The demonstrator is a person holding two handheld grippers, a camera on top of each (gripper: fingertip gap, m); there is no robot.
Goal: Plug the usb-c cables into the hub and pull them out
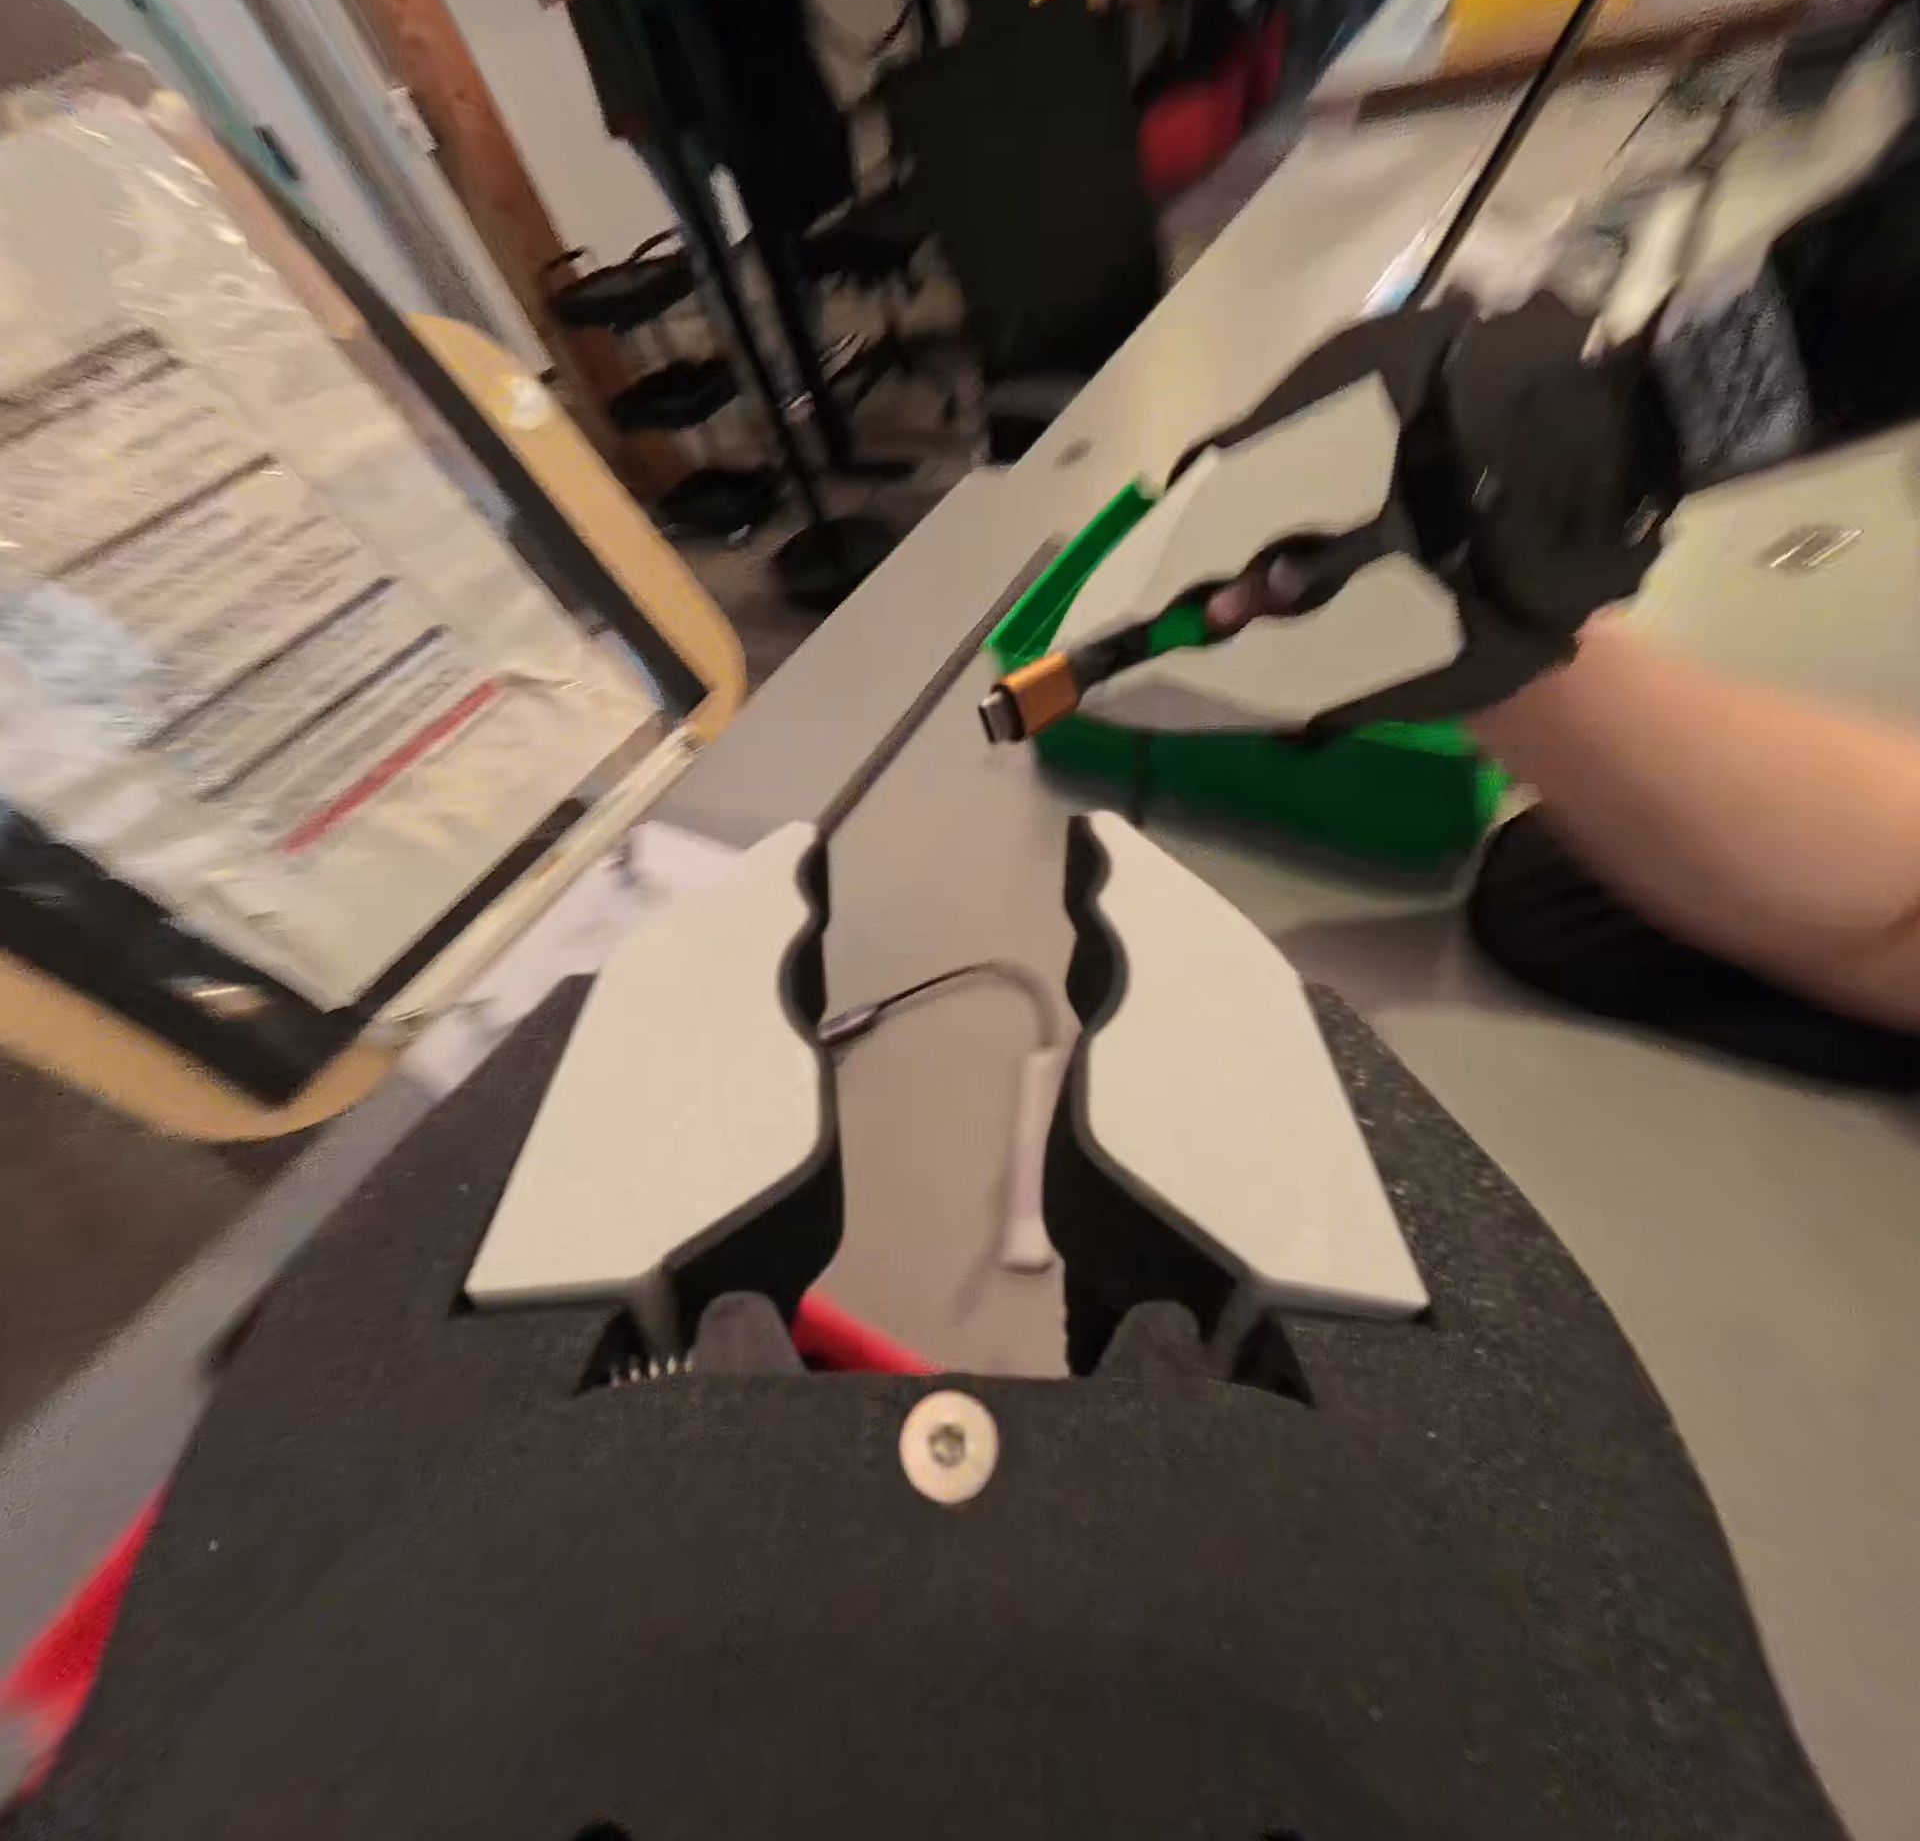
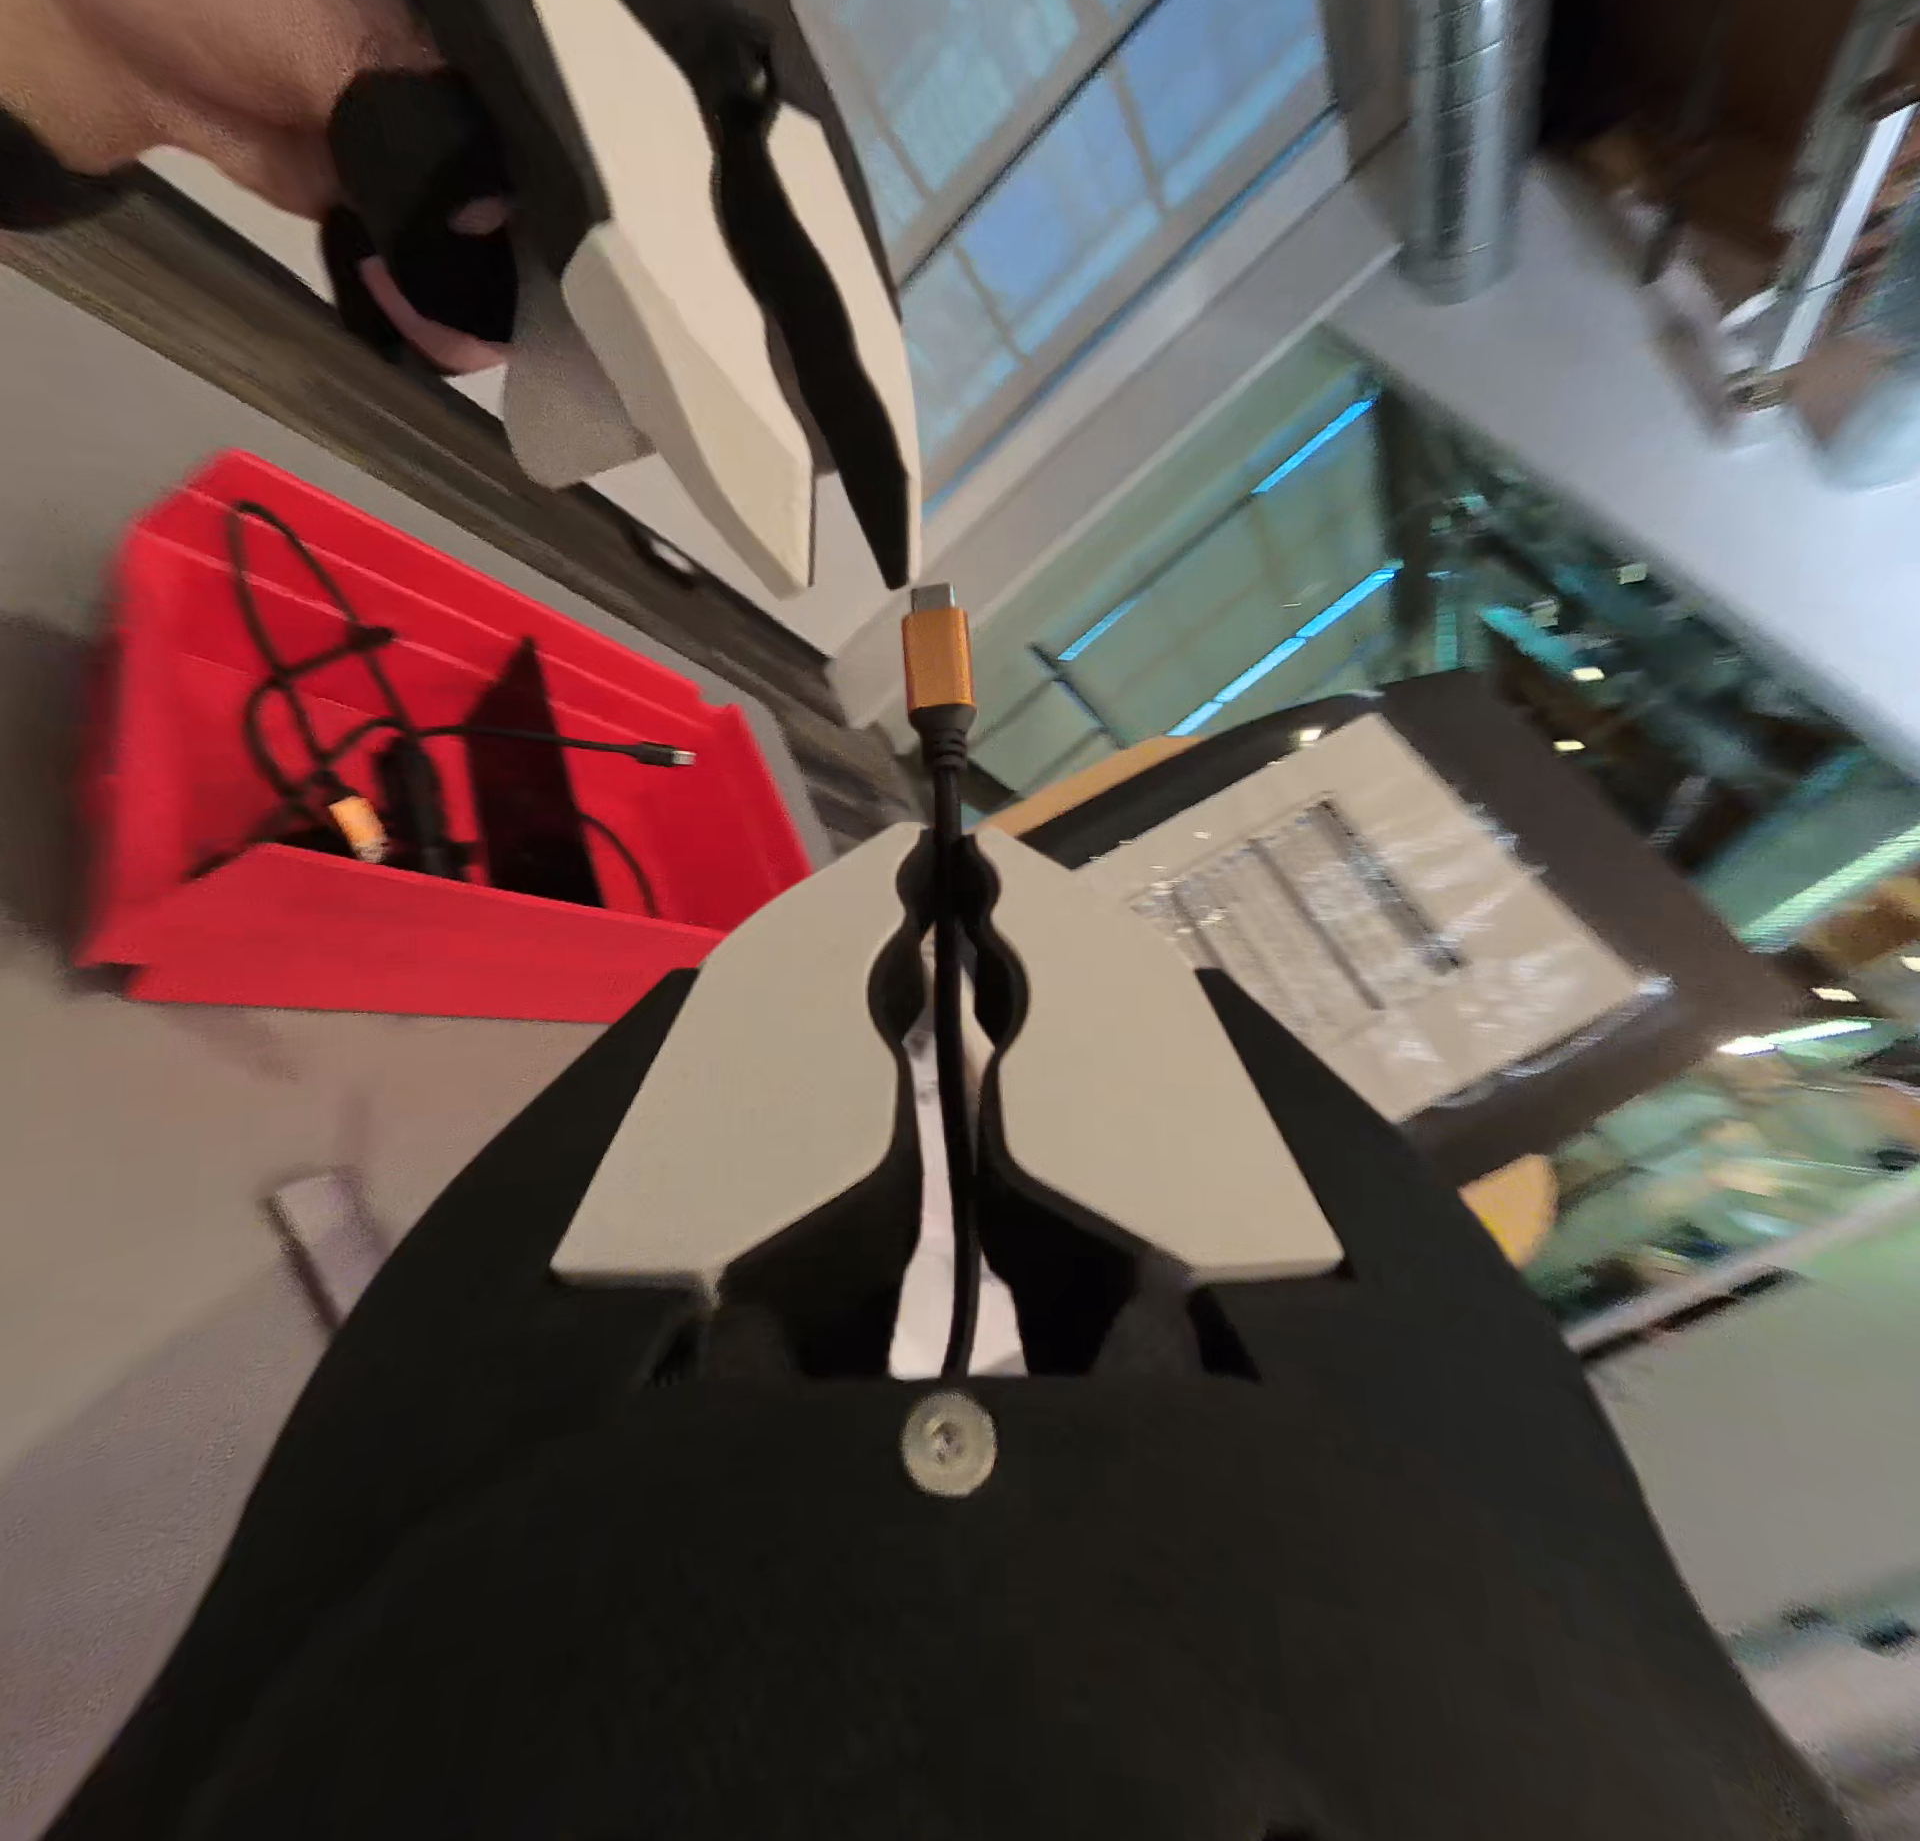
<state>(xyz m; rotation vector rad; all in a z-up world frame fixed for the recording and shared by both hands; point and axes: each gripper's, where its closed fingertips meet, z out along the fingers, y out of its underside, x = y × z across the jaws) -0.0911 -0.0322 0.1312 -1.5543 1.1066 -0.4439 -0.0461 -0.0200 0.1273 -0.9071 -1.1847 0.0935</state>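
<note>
the right gripper (image 2: 948, 841) is clamped on a black braided cable (image 2: 948, 1064) just behind its orange metal plug (image 2: 937, 661), whose bare silver tip points forward, clear of the fingertips. the left gripper (image 1: 940, 841) is seen apart, with nothing held; through its gap a slim grey hub (image 1: 935, 918) with a short pigtail lead is seen on the grey table (image 1: 1558, 1220), though it is too blurred to make out the ports. in the right view, the plug tip stands just beside the left gripper's fingertip, apparently not touching.

judged from here, the main risk is a missed port. the cable is pinched on its round, flexible braid rather than on the rigid plug shell, so the plug could swing or twist when pressed, and the small flat tip could jam against the hub's edge. the hub looks light and smooth and is not held; it could slide away under the push unless it is pinned by the left gripper. the two grippers are also close enough to collide.

the fingers (image 1: 665, 1074) are flat, pale and matt, with scalloped black inner edges; the bodies are of grainy black material. a glossy red bin (image 2: 416, 918) holds more tangled cables, and a green bin (image 1: 1299, 783) sits beyond.
</note>
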